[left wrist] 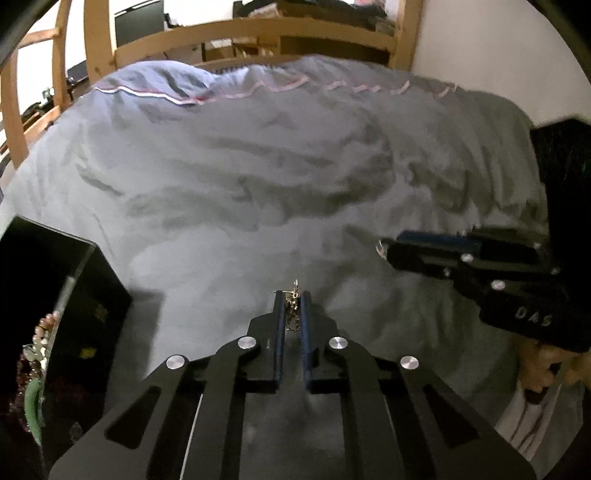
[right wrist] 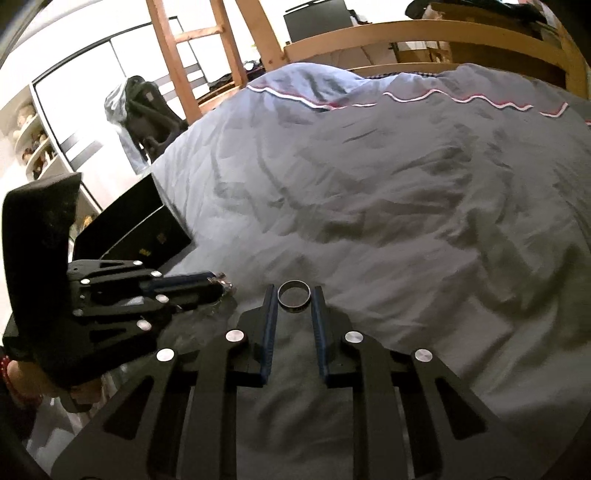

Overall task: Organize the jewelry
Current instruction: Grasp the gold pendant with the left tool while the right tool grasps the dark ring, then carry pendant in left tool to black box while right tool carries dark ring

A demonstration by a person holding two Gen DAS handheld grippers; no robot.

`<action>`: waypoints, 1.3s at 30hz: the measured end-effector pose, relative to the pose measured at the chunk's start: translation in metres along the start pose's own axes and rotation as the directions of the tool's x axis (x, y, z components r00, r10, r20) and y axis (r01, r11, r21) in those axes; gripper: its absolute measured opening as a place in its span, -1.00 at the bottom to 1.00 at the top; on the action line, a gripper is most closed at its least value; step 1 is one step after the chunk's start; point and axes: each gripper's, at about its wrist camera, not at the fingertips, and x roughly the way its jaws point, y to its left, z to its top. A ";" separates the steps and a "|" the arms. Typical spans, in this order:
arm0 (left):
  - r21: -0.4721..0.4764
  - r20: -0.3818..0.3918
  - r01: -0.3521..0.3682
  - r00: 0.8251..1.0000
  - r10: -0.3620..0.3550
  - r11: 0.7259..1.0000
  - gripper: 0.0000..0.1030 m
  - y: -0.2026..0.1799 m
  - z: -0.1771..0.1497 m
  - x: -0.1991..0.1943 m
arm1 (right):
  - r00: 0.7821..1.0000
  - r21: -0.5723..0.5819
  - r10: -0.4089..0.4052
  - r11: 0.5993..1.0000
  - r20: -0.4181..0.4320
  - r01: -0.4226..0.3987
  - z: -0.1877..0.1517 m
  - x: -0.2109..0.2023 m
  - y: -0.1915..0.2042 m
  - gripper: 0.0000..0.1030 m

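Note:
My left gripper (left wrist: 291, 295) is shut on a small gold chain piece (left wrist: 293, 302) that pokes out past its tips, above the grey duvet. It also shows in the right wrist view (right wrist: 218, 282) at the left, with the gold piece at its tip. My right gripper (right wrist: 294, 297) is shut on a silver ring (right wrist: 294, 296), held between its blue pads. In the left wrist view the right gripper (left wrist: 386, 247) comes in from the right with the ring edge at its tip. A black jewelry box (left wrist: 62, 295) with beads (left wrist: 40, 343) sits at the left.
The grey-blue duvet (left wrist: 277, 166) covers the bed, with a wooden bed frame (left wrist: 251, 33) behind. The black box also shows in the right wrist view (right wrist: 136, 229) at the bed's left edge. A chair draped with clothes (right wrist: 144, 110) stands beyond it.

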 end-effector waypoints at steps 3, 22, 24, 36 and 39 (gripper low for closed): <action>-0.006 0.011 -0.003 1.000 0.003 1.000 -0.86 0.001 0.004 -0.004 | 1.000 0.005 -0.004 1.000 0.006 0.004 0.000 -0.001 -0.001 -0.63; 0.033 0.043 -0.083 0.996 0.082 0.996 -0.86 -0.017 0.004 -0.027 | 0.998 0.015 -0.032 0.999 0.046 0.031 0.001 -0.018 0.005 -0.63; 0.035 0.042 -0.079 0.996 0.077 0.996 -0.86 -0.017 0.004 -0.028 | 0.998 0.014 -0.033 0.999 0.047 0.032 0.001 -0.018 0.006 -0.63; -0.033 0.054 -0.079 0.995 0.081 0.996 -0.86 -0.007 0.010 -0.044 | 0.998 0.009 -0.034 0.999 0.049 0.033 0.001 -0.019 0.007 -0.63; -0.027 0.061 -0.081 0.995 0.083 0.996 -0.86 -0.009 0.009 -0.052 | 0.998 0.009 -0.036 0.999 0.054 0.035 0.000 -0.021 0.008 -0.63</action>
